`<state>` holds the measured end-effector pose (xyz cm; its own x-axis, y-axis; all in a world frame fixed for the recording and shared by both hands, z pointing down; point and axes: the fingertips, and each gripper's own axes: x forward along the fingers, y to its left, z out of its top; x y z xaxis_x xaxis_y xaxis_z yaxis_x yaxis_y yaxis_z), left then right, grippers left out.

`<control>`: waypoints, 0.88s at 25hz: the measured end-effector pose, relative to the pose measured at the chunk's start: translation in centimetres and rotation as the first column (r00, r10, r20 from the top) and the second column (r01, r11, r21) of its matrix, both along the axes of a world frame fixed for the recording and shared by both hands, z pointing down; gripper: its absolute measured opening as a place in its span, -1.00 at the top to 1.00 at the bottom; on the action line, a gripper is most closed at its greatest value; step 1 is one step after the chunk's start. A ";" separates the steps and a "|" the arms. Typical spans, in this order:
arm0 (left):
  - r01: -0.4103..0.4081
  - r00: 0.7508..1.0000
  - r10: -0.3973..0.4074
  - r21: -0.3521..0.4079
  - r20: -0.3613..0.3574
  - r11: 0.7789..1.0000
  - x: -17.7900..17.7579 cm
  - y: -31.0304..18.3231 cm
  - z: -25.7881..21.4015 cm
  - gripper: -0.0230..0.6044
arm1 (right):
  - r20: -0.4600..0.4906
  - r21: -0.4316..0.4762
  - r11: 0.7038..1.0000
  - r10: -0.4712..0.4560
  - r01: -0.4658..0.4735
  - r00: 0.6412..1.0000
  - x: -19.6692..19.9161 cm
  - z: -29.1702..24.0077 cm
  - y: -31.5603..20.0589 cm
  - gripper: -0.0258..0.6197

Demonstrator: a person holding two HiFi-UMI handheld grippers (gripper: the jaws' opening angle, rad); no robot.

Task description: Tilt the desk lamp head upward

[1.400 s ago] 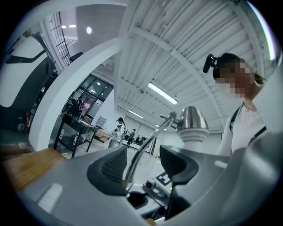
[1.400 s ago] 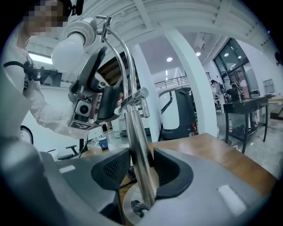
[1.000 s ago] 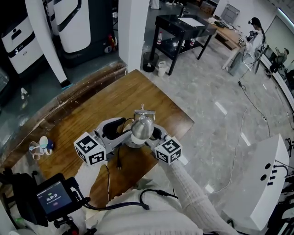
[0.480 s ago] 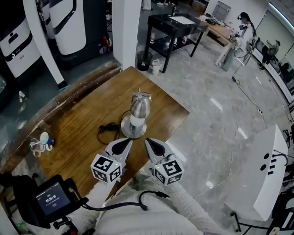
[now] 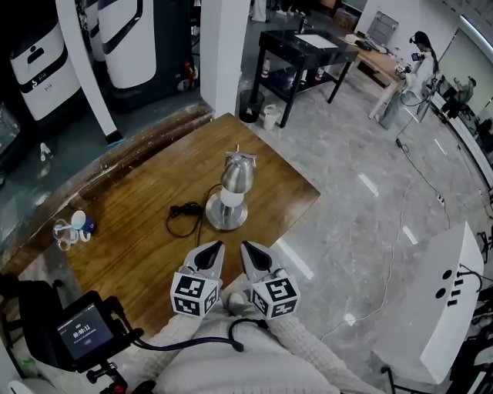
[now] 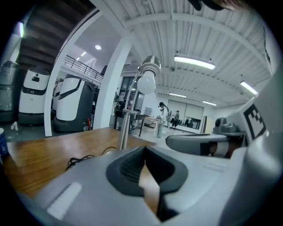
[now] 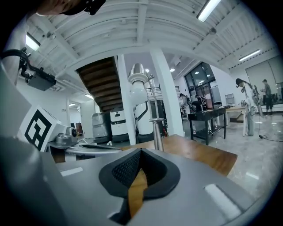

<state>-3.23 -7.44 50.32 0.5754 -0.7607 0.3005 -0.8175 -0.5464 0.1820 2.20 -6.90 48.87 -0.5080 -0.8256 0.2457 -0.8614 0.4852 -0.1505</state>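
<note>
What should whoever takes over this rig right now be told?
Left gripper: shut, empty, near the table's front edge, short of the lamp.
Right gripper: shut, empty, beside the left one.
Desk lamp: stands on the wooden table, neither gripper touching it; its cord lies to its left.
Done: unclear. The bulb shows below the shade, so the head seems to face down.
Left: probably steady the base and tilt the head upward.

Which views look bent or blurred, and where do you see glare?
Head view: sharp, with light streaks on the glossy floor. Left gripper view: strong fisheye bending, dark corners, lamp fairly sharp. Right gripper view: same bending, bright ceiling light.
</note>
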 end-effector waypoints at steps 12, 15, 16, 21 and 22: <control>0.009 1.000 -0.008 -0.022 0.027 1.000 0.6 -0.2 1.0 0.91 | -0.045 0.010 1.000 -0.015 0.016 0.999 -0.1 0.3 -0.6 0.93; 0.008 1.000 -0.008 -0.009 0.022 1.000 0.8 -0.4 0.6 0.90 | -0.051 0.010 1.000 -0.014 0.015 0.999 0.2 0.4 -0.7 0.93; 0.007 1.000 -0.007 -0.008 0.019 1.000 0.9 -0.5 0.6 0.90 | -0.052 0.009 1.000 -0.017 0.017 0.998 0.1 0.4 -0.7 0.93; 0.004 1.000 -0.005 -0.018 -0.004 1.000 1.0 -0.7 0.3 0.90 | -0.029 -0.015 0.999 -0.035 0.034 0.999 -0.3 0.7 -1.2 0.93; 0.007 1.000 -0.007 -0.018 -0.009 1.000 1.0 -0.6 0.1 0.90 | -0.026 -0.020 0.999 -0.039 0.038 0.999 -0.3 0.8 -1.2 0.93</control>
<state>-2.19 -8.04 50.41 0.5727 -0.7593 0.3089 -0.8196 -0.5374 0.1986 1.91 -8.09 49.64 -0.5323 -0.8005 0.2756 -0.8460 0.5150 -0.1380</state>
